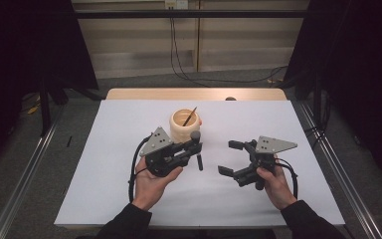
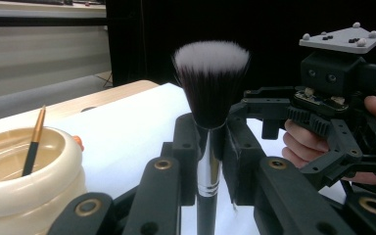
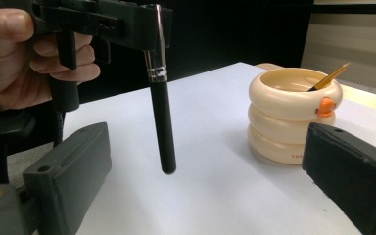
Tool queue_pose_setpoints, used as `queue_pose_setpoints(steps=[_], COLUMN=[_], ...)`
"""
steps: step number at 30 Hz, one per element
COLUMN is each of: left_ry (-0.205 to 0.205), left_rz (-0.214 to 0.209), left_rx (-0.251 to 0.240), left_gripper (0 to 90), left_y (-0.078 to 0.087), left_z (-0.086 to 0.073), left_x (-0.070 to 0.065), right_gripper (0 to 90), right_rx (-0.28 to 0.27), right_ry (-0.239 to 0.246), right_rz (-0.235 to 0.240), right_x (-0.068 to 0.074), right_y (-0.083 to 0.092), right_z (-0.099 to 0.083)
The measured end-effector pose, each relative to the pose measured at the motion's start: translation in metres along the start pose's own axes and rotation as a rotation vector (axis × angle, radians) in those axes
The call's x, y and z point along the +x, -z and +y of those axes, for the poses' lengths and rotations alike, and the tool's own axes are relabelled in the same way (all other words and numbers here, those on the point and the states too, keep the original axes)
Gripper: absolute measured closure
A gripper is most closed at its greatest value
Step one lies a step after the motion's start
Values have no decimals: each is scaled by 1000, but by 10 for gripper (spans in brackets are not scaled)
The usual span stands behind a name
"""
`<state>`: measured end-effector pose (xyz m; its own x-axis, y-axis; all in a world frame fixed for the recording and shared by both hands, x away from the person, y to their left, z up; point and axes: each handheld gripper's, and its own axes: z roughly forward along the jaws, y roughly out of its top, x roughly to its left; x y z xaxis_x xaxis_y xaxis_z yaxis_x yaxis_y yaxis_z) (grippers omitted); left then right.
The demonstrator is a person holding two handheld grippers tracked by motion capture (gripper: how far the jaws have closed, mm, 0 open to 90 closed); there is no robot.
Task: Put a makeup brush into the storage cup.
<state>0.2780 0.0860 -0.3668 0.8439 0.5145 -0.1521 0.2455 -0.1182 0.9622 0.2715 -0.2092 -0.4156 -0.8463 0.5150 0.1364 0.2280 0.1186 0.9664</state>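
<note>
Fingers (image 2: 186, 147) of the left gripper (image 1: 191, 149) were clamped on the makeup brush (image 2: 209, 98) at its ferrule, bristles up and handle hanging clear of the worktop (image 1: 129, 199), likely so it could drop handle-first into the cream holder (image 1: 184, 125). That holder stood just beyond, toward the far edge, with a thin brush (image 1: 190, 116) leaning inside. Right gripper (image 1: 231, 158) fingers (image 3: 68, 166) stood wide apart, empty, near the handle; probably just let go.

Bare white table (image 1: 129, 199) all round; cream holder (image 1: 184, 130) behind the brush (image 1: 197, 149).
</note>
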Motion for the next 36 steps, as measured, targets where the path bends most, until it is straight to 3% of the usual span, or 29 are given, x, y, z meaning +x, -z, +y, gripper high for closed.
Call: queue_pose_setpoints(steps=[6, 12, 14, 21, 29, 36], left_ry=[-4, -1, 0, -7, -11, -11], left_rz=[0, 16, 5, 30, 44, 63], left_rx=[5, -2, -10, -10, -19, -21], left_gripper=[778, 778, 778, 778, 778, 778], left_y=[4, 8, 8, 14, 21, 24], left_z=[1, 4, 5, 9, 13, 18], left_x=[5, 8, 9, 13, 20, 27], right_gripper=[22, 3, 2, 15, 6, 1], right_rx=[6, -5, -5, -5, -10, -9], right_ry=[15, -2, -4, 1, -2, 4], right_rz=[-72, -74, -87, -114, -204, -237], right_x=[0, -1, -1, -1, 2, 1], right_y=[5, 12, 15, 23, 35, 44], right_z=[-5, -6, -6, -9, -13, -16])
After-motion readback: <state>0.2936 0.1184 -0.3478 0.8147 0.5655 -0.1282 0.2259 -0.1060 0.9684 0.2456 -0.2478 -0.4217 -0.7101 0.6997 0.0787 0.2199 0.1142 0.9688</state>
